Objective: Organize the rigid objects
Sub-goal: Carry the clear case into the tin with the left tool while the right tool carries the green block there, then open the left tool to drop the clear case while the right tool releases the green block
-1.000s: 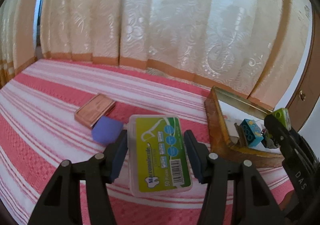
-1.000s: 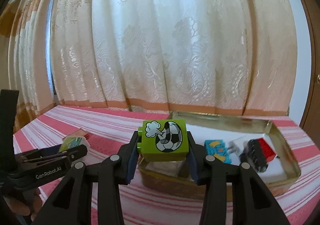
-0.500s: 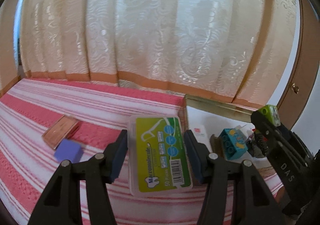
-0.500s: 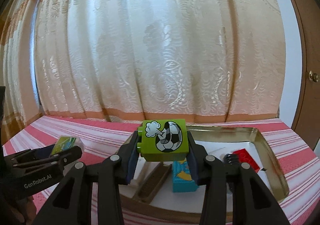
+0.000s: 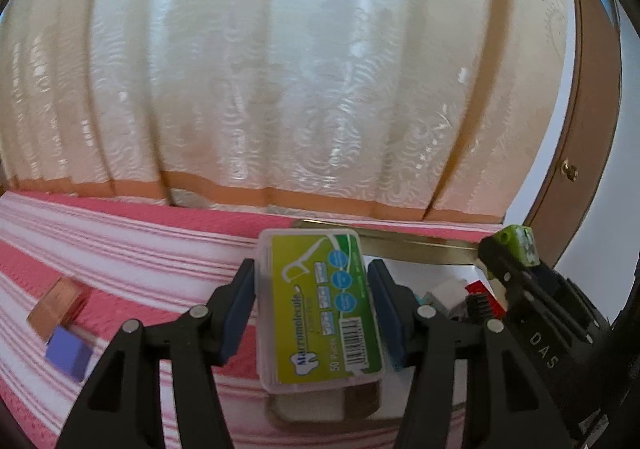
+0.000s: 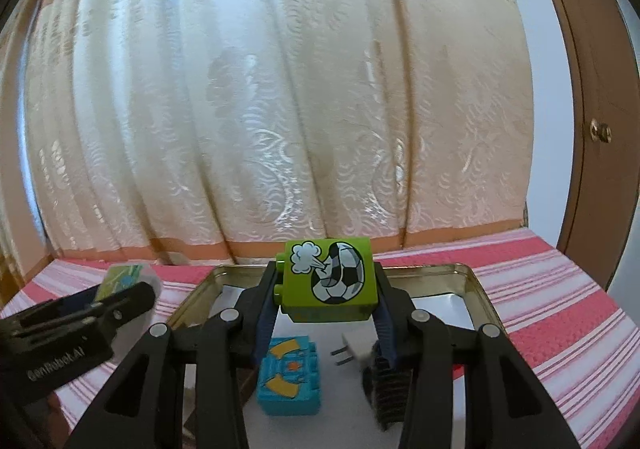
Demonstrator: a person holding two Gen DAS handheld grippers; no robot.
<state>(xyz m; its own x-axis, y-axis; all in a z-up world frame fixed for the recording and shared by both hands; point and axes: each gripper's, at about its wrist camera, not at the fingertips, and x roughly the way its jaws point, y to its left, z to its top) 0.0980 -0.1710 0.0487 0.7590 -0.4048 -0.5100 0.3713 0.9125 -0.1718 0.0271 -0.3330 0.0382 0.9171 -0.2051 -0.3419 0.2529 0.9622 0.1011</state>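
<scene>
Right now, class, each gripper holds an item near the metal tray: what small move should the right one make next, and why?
Probably lower the right gripper, shut on the green block, towards bare tray floor. It hangs over the tray, above the blue block, so set it down beside that.

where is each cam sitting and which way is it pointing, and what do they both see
Left wrist: sits on the left gripper, looking along its fingers, shut on the floss pick box, toward curtain and striped cloth; right gripper enters at right.
Right wrist: sits on the right gripper, looking along its fingers, which clamp the green football block, over the metal tray; left gripper enters at left.
Shared: tray, curtain, cloth, both held items.
</scene>
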